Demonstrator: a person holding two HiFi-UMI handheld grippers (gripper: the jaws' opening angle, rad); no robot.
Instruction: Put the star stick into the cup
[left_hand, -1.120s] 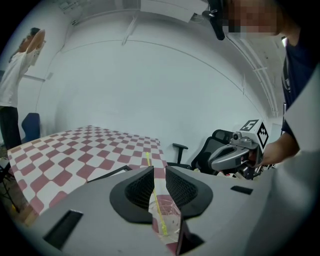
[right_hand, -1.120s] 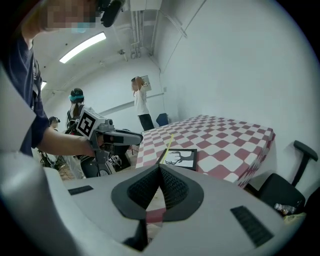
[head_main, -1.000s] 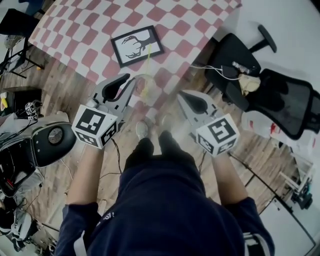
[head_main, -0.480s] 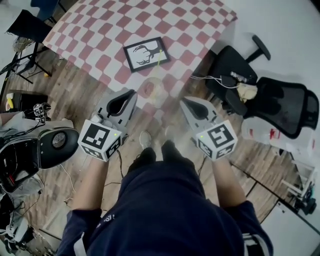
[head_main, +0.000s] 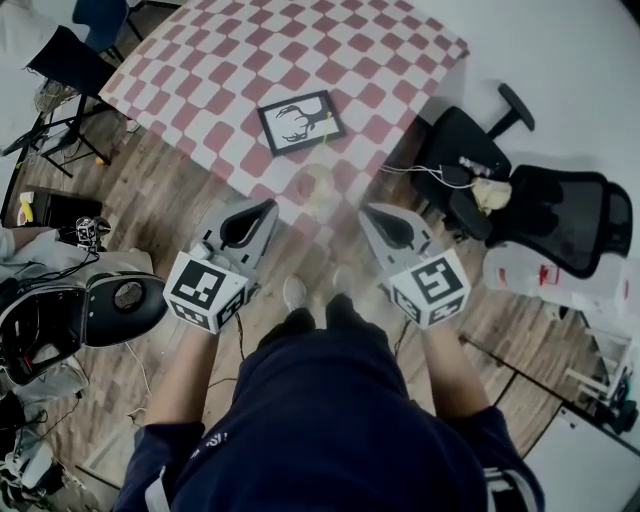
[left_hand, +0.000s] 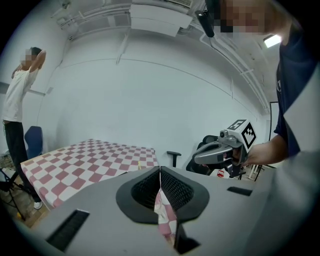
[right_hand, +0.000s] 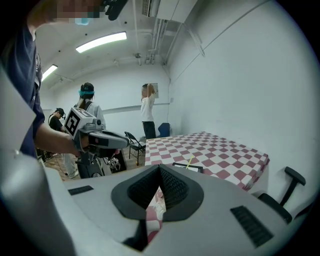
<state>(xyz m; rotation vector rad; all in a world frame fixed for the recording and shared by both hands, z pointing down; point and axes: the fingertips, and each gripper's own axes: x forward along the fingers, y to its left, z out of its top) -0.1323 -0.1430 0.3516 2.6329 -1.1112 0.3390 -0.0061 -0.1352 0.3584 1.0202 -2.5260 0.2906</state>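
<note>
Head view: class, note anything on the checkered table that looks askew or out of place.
The framed antler picture lies flat, askew to the checked tablecloth; the yellow star stick lies partly on it, not in the clear cup.

A deer picture (head_main: 301, 122) lies on the checked counter (head_main: 250, 60) at 12 o'clock. A black chair (head_main: 560, 215) stands at 3 o'clock.

Table's near edge open, right side crowded
Framed picture (head_main: 300, 122) and cup (head_main: 314, 186) stand mid-frame on the checkered table (head_main: 210, 70); office chair (head_main: 570, 215) blocks the right.
</note>
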